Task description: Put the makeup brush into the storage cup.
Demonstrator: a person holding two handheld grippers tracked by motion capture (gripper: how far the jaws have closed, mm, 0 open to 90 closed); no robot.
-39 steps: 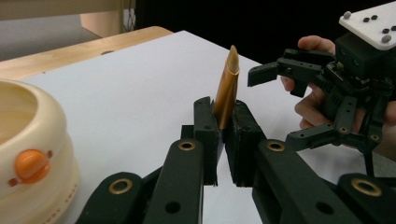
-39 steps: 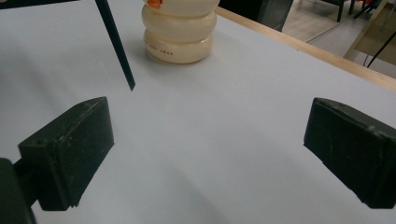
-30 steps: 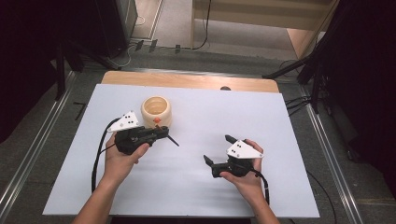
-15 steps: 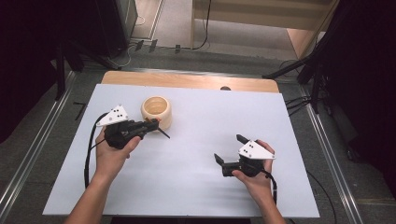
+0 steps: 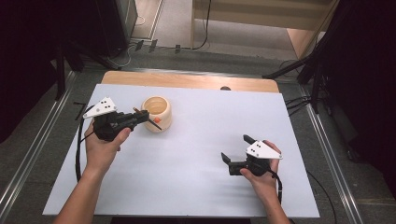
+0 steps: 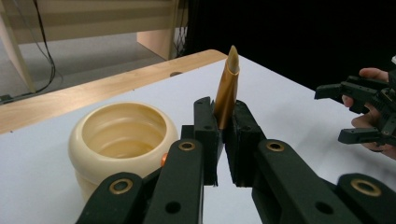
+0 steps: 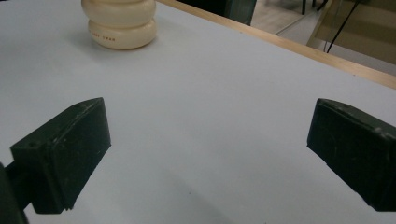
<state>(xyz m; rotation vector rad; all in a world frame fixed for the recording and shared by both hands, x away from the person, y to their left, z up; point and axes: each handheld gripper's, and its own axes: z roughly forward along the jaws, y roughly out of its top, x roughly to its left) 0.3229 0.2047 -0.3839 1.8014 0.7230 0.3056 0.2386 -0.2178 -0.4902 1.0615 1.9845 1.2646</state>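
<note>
Cream ridged pot (image 5: pixel 156 113) near the table's (image 5: pixel 210 121) far-left corner; left gripper (image 5: pixel 145 116) beside it clamps a brown pen (image 6: pixel 227 91); right gripper (image 5: pixel 236 149) gapes, empty.

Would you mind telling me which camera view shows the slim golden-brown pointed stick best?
The left gripper view: the slim golden-brown pointed stick stands close up, clamped between the left gripper jaws. The high view shows it small beside the cream bowl.
</note>
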